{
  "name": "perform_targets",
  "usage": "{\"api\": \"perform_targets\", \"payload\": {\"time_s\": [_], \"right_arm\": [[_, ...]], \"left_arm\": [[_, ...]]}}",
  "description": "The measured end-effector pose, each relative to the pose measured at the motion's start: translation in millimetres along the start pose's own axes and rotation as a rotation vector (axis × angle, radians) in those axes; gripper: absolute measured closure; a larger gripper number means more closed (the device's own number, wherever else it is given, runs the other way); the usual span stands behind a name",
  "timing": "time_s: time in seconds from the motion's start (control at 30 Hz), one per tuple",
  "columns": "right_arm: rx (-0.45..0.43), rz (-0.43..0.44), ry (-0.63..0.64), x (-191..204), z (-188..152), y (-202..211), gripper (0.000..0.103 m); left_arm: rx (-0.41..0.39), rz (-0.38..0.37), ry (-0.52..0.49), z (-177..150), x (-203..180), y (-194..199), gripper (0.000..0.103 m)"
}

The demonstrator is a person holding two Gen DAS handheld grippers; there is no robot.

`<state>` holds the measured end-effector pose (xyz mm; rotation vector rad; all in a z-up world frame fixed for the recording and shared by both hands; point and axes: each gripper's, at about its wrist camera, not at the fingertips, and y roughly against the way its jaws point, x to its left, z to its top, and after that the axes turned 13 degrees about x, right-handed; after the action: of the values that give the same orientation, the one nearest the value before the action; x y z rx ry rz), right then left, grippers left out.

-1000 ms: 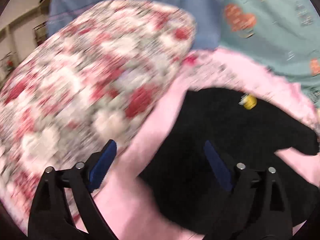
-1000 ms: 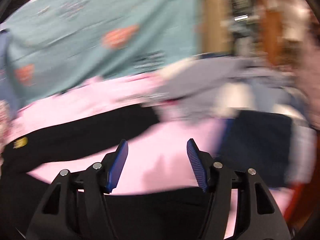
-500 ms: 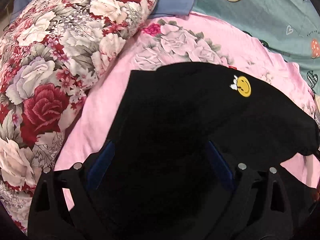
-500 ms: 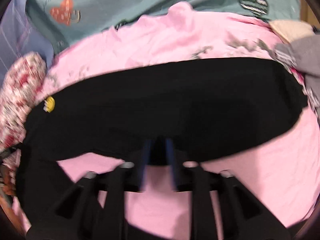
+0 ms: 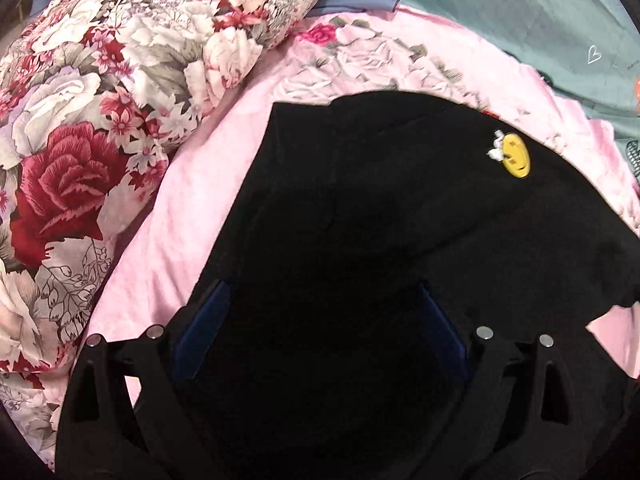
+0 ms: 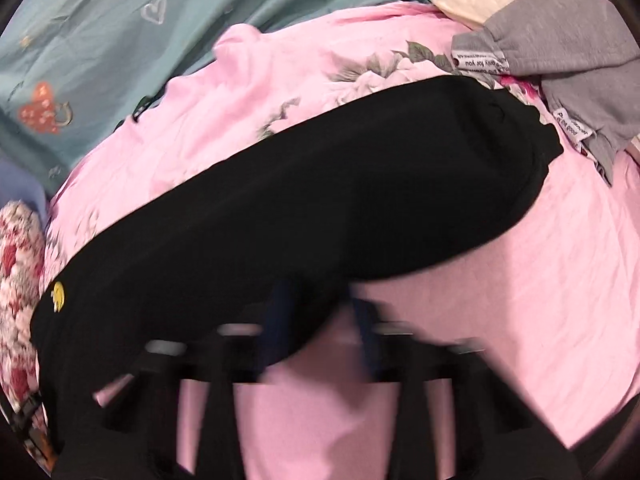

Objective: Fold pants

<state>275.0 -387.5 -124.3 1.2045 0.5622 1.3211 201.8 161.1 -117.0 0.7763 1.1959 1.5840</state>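
Black pants with a yellow smiley patch lie on a pink floral sheet. My left gripper is open, its blue pads spread wide just above the waist end. In the right wrist view one pant leg stretches across the sheet, with the patch at far left. My right gripper is blurred by motion, with its jaws partly apart at the leg's near edge. Whether the fabric is still pinched there is unclear.
A big rose-print pillow lies left of the pants. A teal blanket covers the far side. Grey clothes with white labels sit at the right, by the leg's end.
Both grippers swung over the pants. The right one narrowed almost shut at the leg's edge, and its jaws are now wider apart. The left stayed open and settled over the waist.
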Motion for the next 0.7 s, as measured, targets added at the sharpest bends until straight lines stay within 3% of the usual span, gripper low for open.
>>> {"api": "perform_targets", "payload": {"time_s": [0.13, 0.23, 0.3, 0.33, 0.37, 0.4, 0.5, 0.53, 0.57, 0.63, 0.7], "right_arm": [[-0.053, 0.006, -0.064, -24, -3, 28, 0.1], [0.041, -0.053, -0.028, -33, -9, 19, 0.098], [0.059, -0.116, 0.089, -22, -11, 14, 0.087], [0.083, -0.148, 0.119, -17, -10, 15, 0.071], [0.105, -0.189, 0.132, -14, -9, 22, 0.047], [0.073, -0.216, 0.149, -12, -9, 35, 0.045], [-0.092, -0.415, 0.152, -9, -6, 67, 0.045], [-0.153, -0.411, 0.158, -6, -5, 74, 0.045], [-0.17, -0.317, 0.188, -1, -3, 74, 0.045], [-0.127, -0.164, 0.262, 17, 2, 60, 0.045], [-0.093, -0.12, 0.312, 40, 7, 41, 0.045]], "left_arm": [[-0.002, 0.011, -0.019, 0, -1, 0, 0.01], [0.037, 0.054, -0.035, 7, -7, -2, 0.01], [0.066, 0.051, -0.041, 15, -10, 3, 0.01], [0.057, 0.044, -0.062, 18, -12, 11, 0.01], [0.029, 0.052, -0.085, 20, -14, 20, 0.01], [-0.008, 0.064, -0.104, 21, -13, 30, 0.009], [-0.107, 0.076, -0.131, 30, -5, 53, 0.009], [-0.125, 0.07, -0.132, 37, 0, 54, 0.009], [-0.128, 0.073, -0.133, 41, 1, 53, 0.009], [-0.128, 0.108, -0.14, 54, 1, 44, 0.009], [-0.116, 0.18, -0.154, 68, 0, 31, 0.009]]}}
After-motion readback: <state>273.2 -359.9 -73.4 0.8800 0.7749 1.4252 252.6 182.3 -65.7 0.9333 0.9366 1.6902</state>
